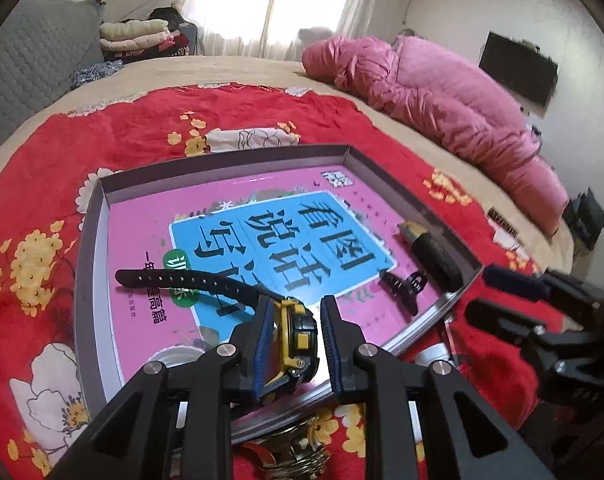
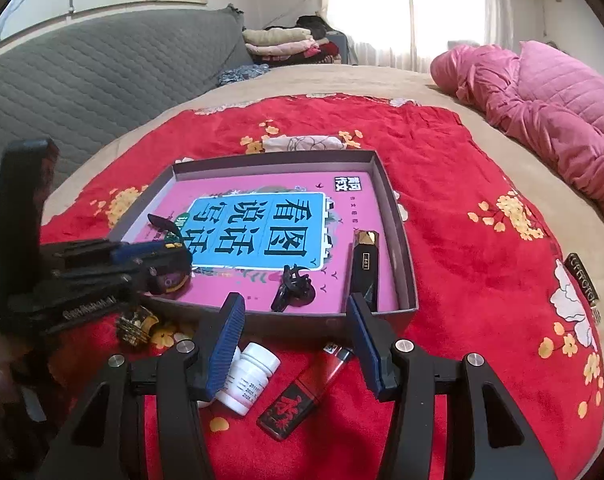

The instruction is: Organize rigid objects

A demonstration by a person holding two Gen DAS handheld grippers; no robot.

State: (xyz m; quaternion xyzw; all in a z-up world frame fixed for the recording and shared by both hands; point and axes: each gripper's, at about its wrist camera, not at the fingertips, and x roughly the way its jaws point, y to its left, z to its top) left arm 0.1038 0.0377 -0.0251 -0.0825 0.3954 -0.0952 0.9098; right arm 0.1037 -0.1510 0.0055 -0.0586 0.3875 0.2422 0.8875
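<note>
A shallow grey tray (image 1: 87,240) (image 2: 398,216) with a pink book in its bottom lies on the red floral cloth. In it are a black hair claw (image 1: 402,282) (image 2: 293,286) and a black-and-gold tube (image 1: 434,250) (image 2: 365,260). My left gripper (image 1: 295,320) (image 2: 169,258) holds a black-and-yellow watch (image 1: 297,336) between its pads over the tray's near-left corner, its strap (image 1: 181,280) trailing over the book. My right gripper (image 2: 295,320) is open and empty, above a white pill bottle (image 2: 249,376) and a red lighter (image 2: 306,388) lying in front of the tray.
A gold ornament (image 2: 135,326) lies by the tray's near-left corner. A pink quilted jacket (image 1: 442,96) (image 2: 550,108) lies at the right on the bed. A grey padded headboard (image 2: 101,68) and folded clothes (image 2: 281,42) are at the back.
</note>
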